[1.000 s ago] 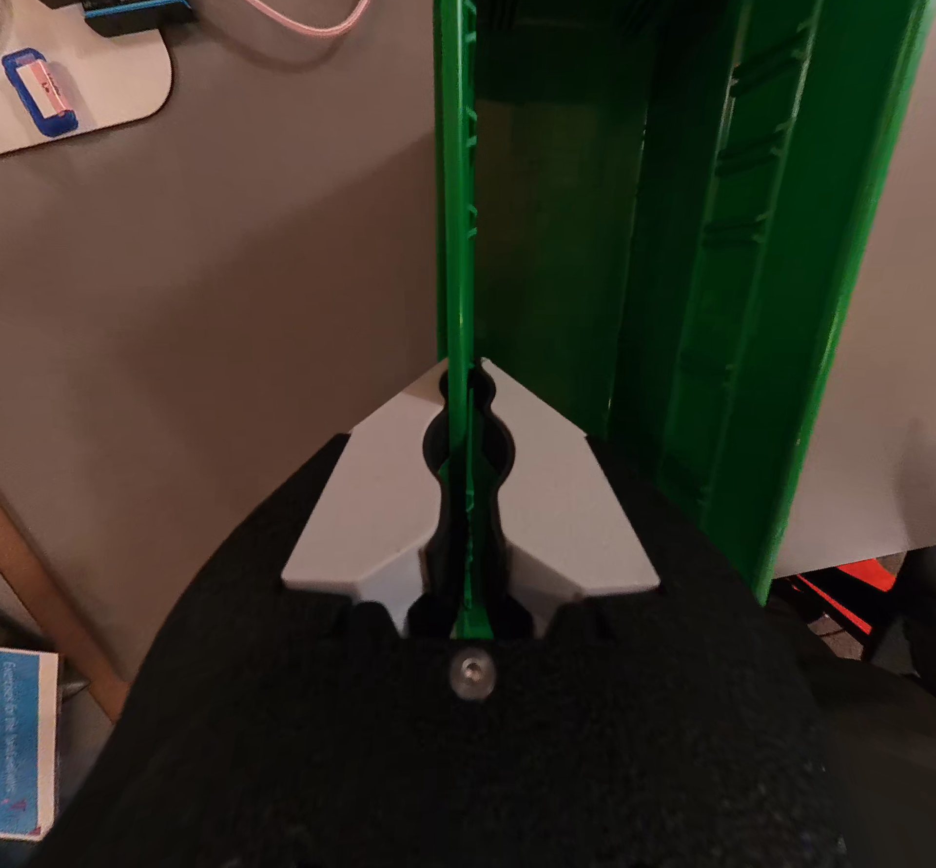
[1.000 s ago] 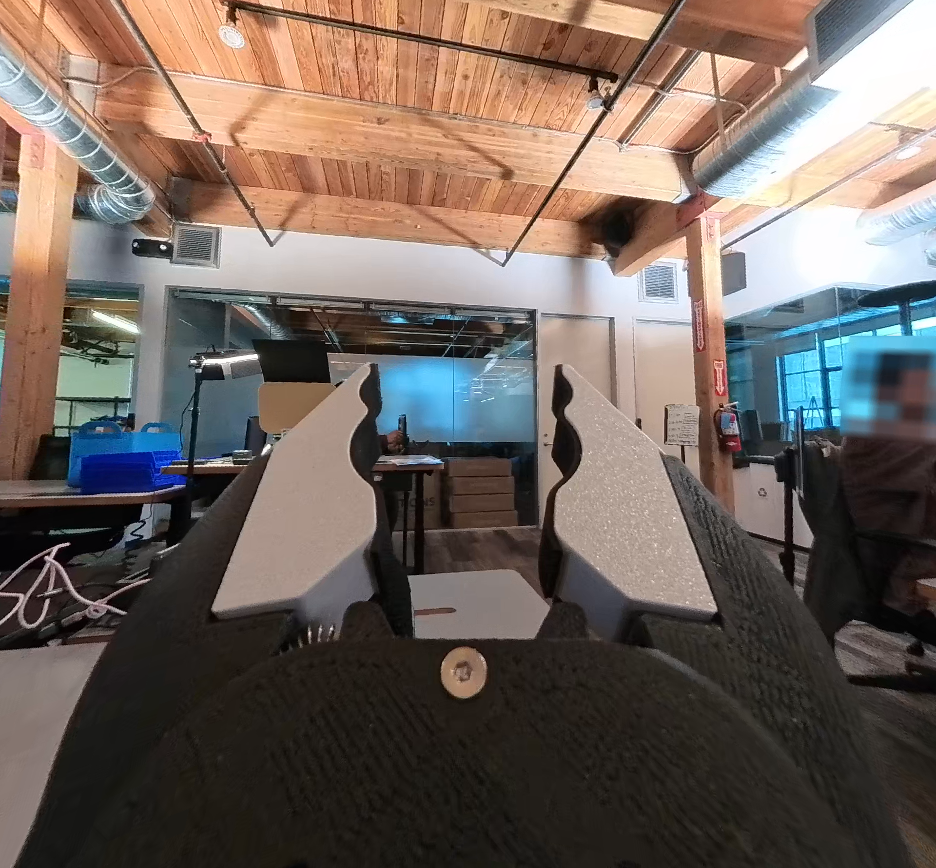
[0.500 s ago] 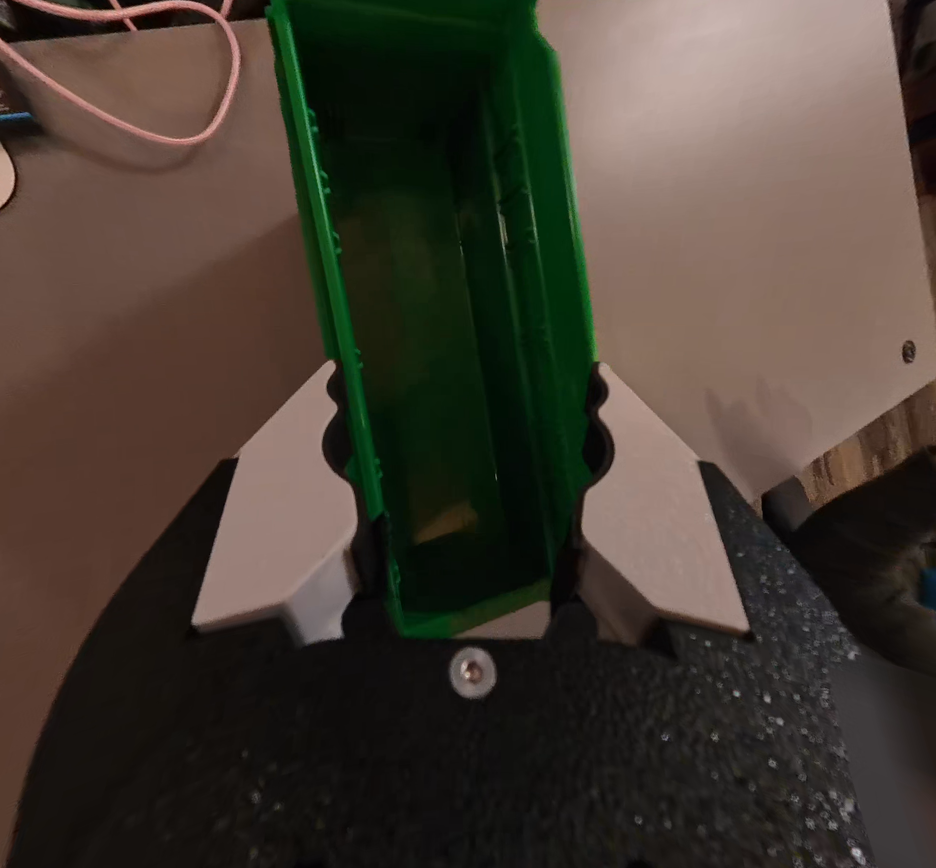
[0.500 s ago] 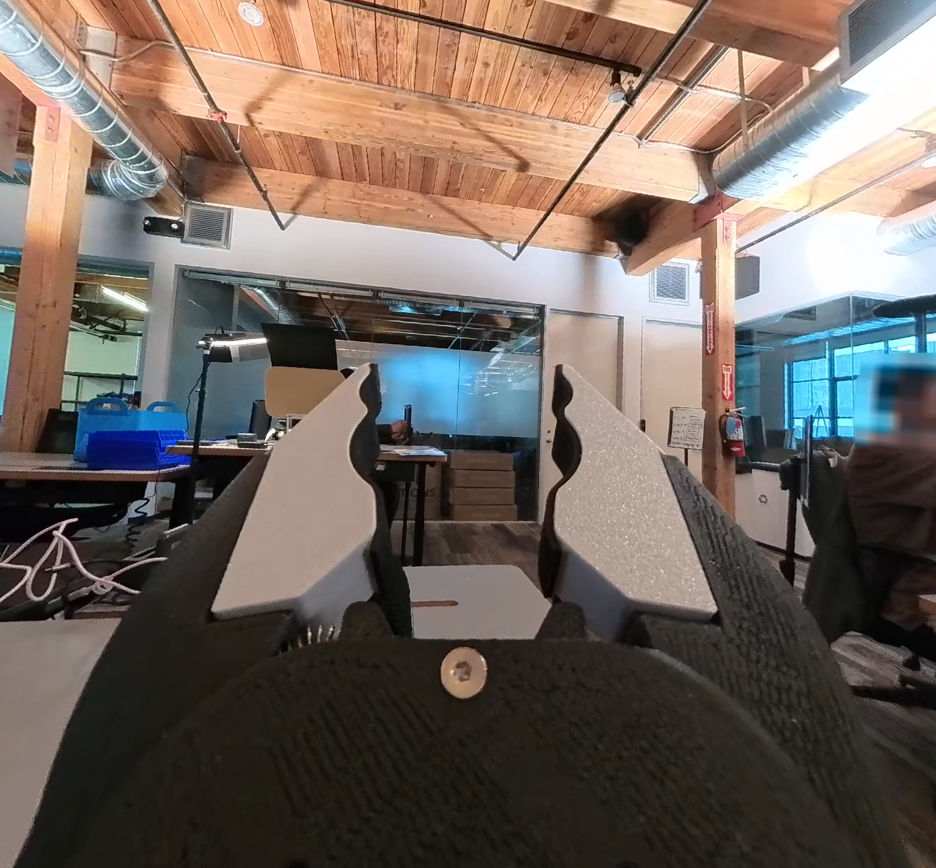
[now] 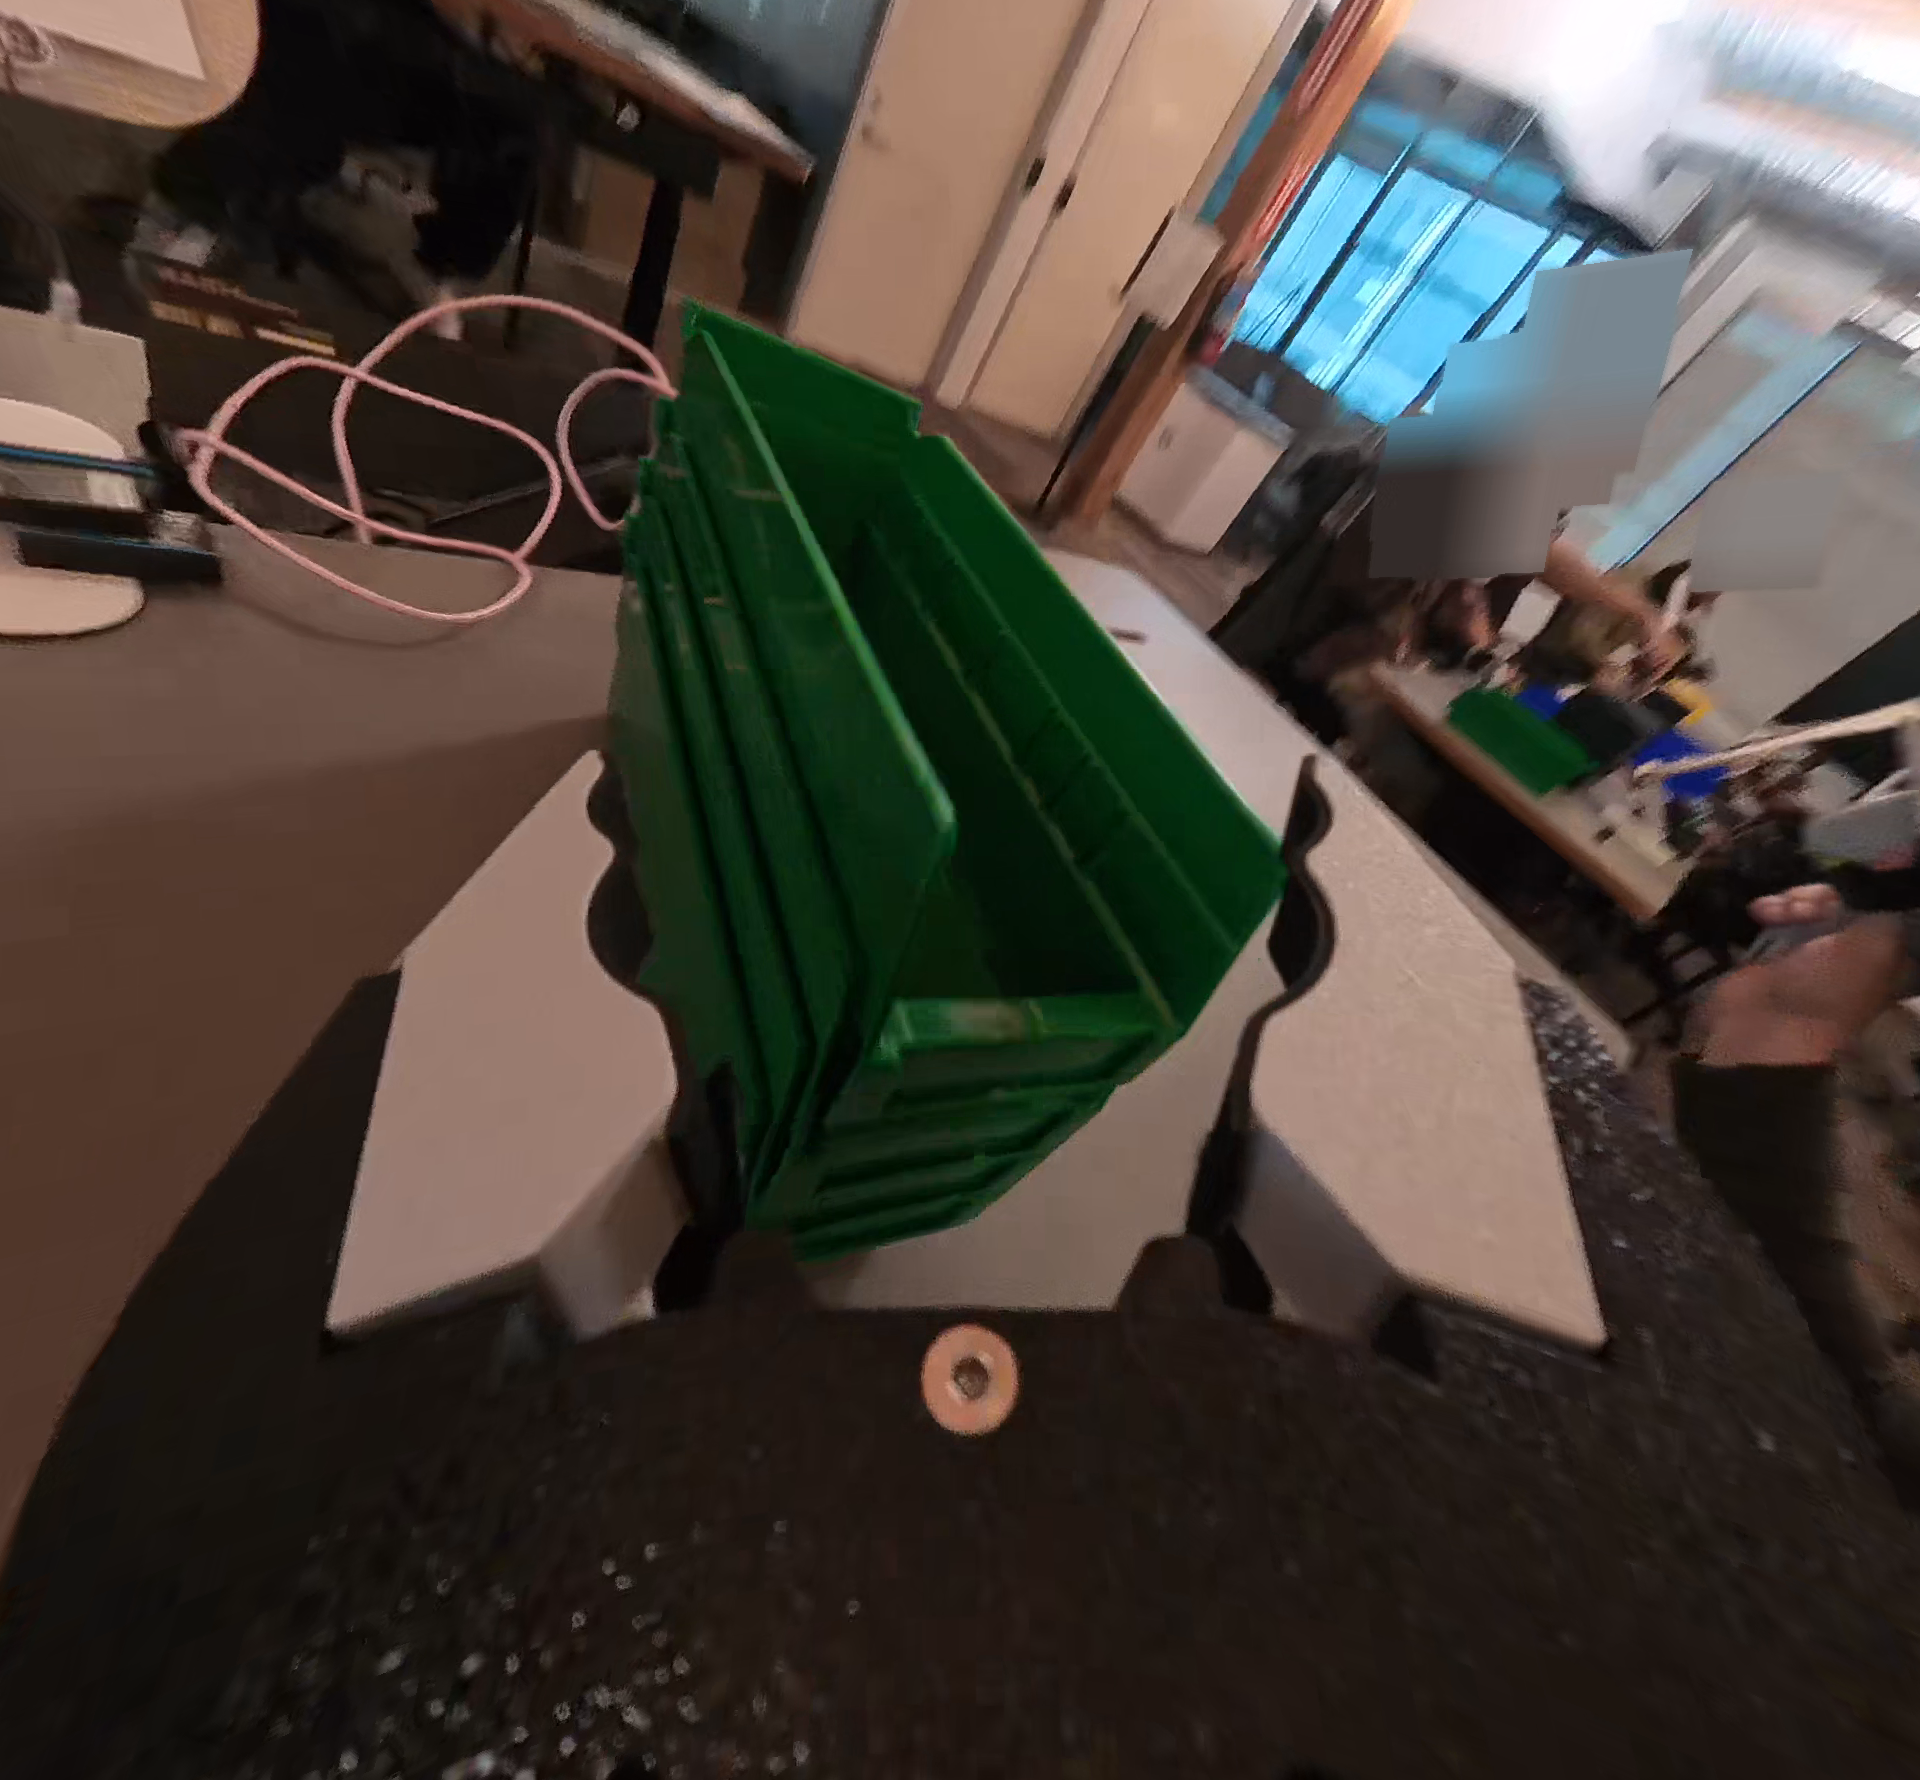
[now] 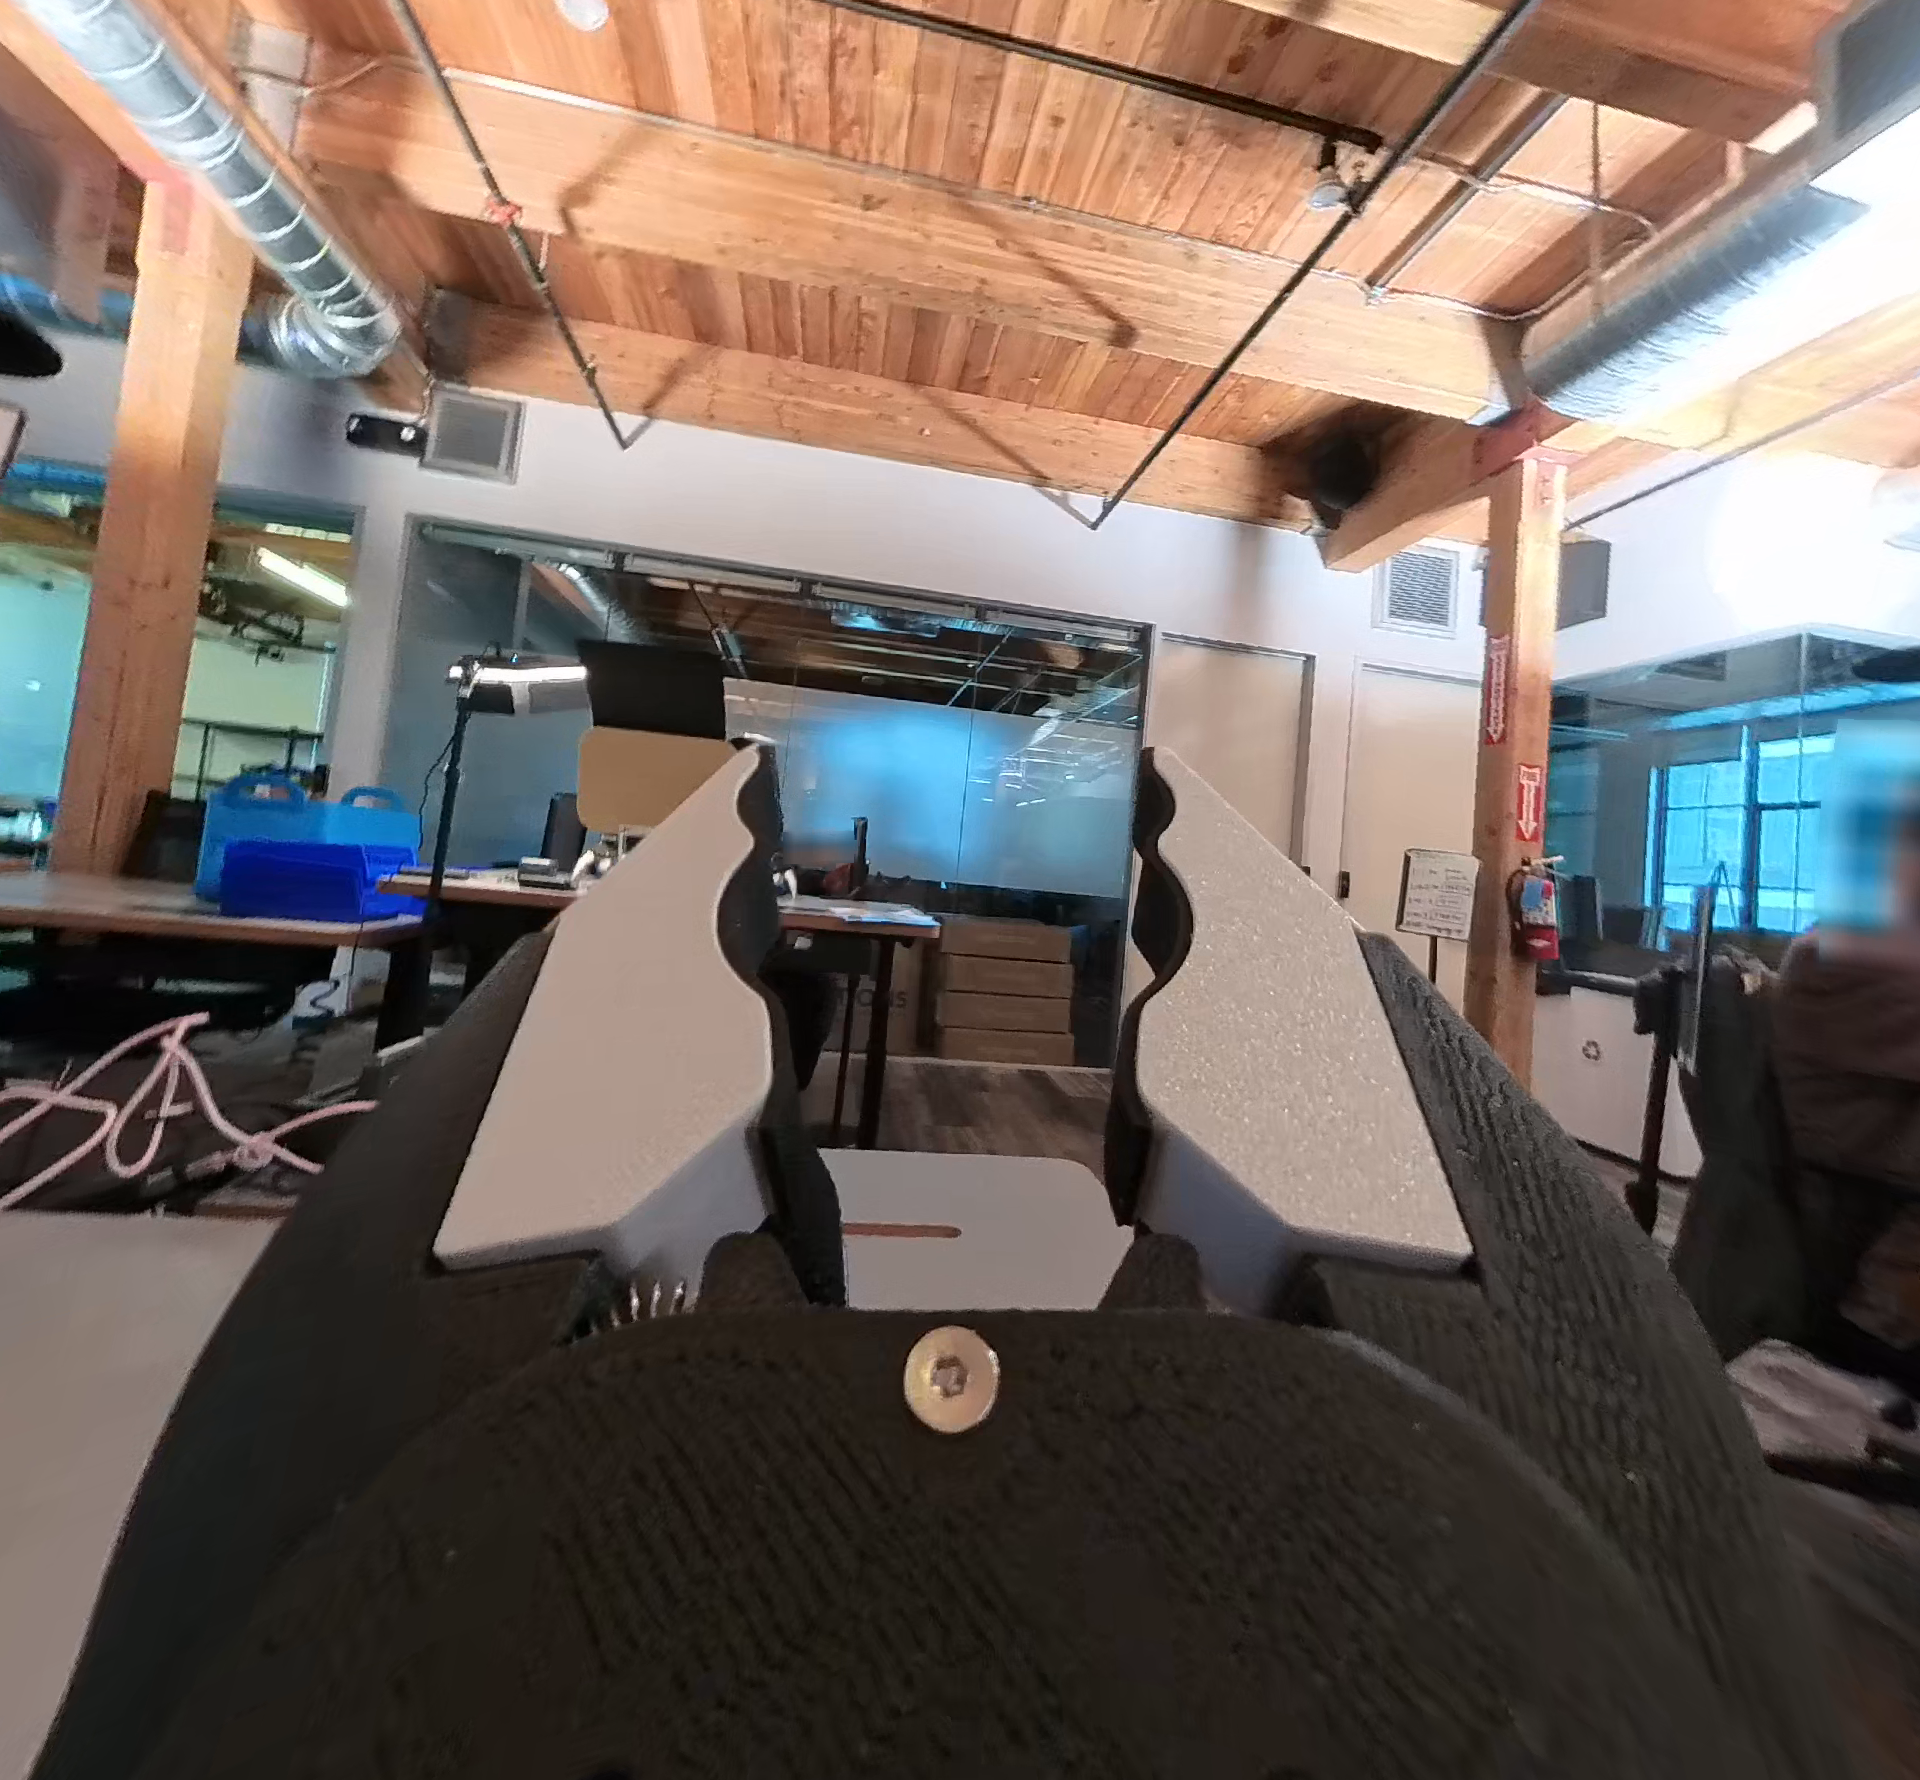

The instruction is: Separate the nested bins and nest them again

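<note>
Several green bins (image 5: 790,795) are nested in one stack that stands on the grey table (image 5: 260,743), tilted in the left wrist view. My left gripper (image 5: 951,762) is open wide, with one finger on each side of the stack's near end. The left finger (image 5: 520,1003) lies against the stack's side; the right finger (image 5: 1403,1003) sits just beside its rim. My right gripper (image 6: 953,751) is open and empty, held level above the table (image 6: 104,1367) and pointing out into the room. No bins show in the right wrist view.
A pink cable (image 5: 416,504) loops on the table behind the stack, next to a black device (image 5: 104,546) on a white pad. People sit at another table at the far right (image 5: 1507,795). Blue bins (image 6: 301,857) stand on a distant desk.
My left gripper was shut on one bin wall, then let go and opened around the stack. It has tilted up from looking down at the table. The right gripper barely moved.
</note>
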A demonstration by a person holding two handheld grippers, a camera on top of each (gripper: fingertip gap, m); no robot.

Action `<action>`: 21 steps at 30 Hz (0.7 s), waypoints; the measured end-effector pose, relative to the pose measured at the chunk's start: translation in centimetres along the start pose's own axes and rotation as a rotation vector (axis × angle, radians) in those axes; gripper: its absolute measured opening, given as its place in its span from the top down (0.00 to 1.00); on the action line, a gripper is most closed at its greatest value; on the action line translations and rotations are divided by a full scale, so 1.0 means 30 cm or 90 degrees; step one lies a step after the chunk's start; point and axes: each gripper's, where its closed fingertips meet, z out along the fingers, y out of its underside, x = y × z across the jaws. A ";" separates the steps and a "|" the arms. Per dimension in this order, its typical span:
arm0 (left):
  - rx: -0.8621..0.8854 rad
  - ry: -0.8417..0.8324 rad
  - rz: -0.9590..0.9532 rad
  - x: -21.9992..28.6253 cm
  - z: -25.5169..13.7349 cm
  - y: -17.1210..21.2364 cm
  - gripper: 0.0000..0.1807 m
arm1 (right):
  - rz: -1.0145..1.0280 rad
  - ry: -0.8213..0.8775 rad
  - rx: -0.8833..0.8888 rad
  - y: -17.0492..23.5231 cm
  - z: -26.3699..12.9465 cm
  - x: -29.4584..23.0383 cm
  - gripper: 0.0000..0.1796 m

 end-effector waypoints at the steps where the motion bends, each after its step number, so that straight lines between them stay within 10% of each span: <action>1: 0.020 0.022 -0.022 -0.007 -0.008 0.033 0.31 | -0.008 -0.007 -0.002 0.001 0.002 -0.017 0.62; 10: 0.092 0.210 -0.158 0.028 -0.010 0.184 0.32 | -0.035 -0.174 -0.031 0.005 0.020 -0.343 0.61; 21: 0.043 0.339 -0.160 0.247 0.047 0.295 0.31 | -0.039 -0.605 -0.330 0.069 0.201 -1.280 0.48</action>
